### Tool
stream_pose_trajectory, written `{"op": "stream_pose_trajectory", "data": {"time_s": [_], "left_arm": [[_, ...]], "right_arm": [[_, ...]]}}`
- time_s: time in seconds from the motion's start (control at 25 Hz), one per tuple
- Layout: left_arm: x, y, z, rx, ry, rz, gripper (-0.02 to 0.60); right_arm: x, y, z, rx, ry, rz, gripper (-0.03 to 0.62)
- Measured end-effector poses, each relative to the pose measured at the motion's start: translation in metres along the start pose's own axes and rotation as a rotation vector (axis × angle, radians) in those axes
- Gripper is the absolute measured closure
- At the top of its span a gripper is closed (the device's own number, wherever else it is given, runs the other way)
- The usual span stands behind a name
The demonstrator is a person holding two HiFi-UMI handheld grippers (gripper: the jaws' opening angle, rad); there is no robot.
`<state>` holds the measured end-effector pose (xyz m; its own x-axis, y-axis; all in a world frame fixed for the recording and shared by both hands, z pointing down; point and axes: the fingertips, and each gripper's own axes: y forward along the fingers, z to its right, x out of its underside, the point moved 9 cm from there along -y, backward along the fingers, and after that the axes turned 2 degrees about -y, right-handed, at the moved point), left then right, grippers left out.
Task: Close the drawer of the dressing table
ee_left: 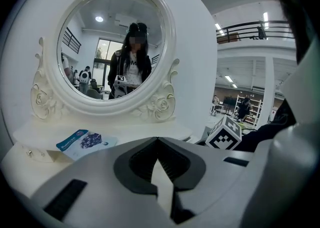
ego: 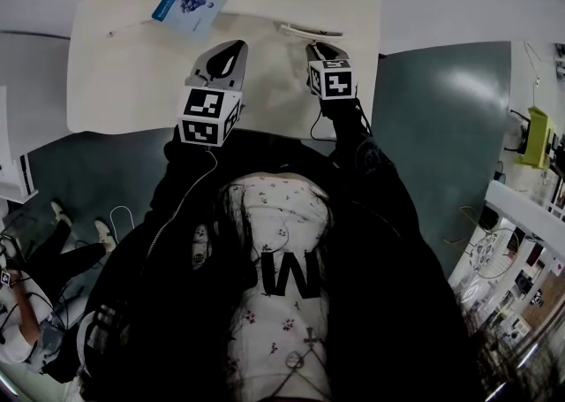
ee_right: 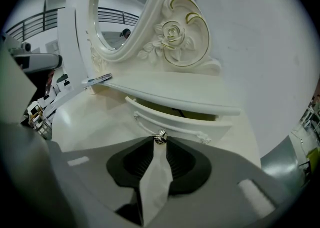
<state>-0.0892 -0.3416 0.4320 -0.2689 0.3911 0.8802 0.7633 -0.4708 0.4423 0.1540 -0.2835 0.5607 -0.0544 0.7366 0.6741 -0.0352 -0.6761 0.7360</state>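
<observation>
A cream desk [ego: 132,82] fills the upper frame, with a blue-and-white packet [ego: 187,4] lying near its back edge. The left tongs [ego: 231,44] hang over the desk's middle. The right tongs [ego: 315,45] have their tips at the front of the drawer [ego: 296,31], back right. Teal floor [ego: 441,126] lies beside the desk.

The cream-white, curved-front drawer [ee_right: 172,122] of the ornate white dressing table [ee_right: 90,122] stood partly open at the centre of the right gripper view. It was pulled out from under the shelf below the oval mirror, with a dark gap behind its front. Its small silver knob [ee_right: 160,137] sat just below centre.
</observation>
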Motion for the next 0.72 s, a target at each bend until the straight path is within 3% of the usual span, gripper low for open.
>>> {"op": "stream_pose_trajectory", "data": {"time_s": [0.72], "left_arm": [[0.012, -0.023, -0.017, -0.094, -0.034, -0.006, 0.581]], "right_arm": [[-0.015, 0.019, 0.015, 0.007, 0.028, 0.068, 0.504]]}}
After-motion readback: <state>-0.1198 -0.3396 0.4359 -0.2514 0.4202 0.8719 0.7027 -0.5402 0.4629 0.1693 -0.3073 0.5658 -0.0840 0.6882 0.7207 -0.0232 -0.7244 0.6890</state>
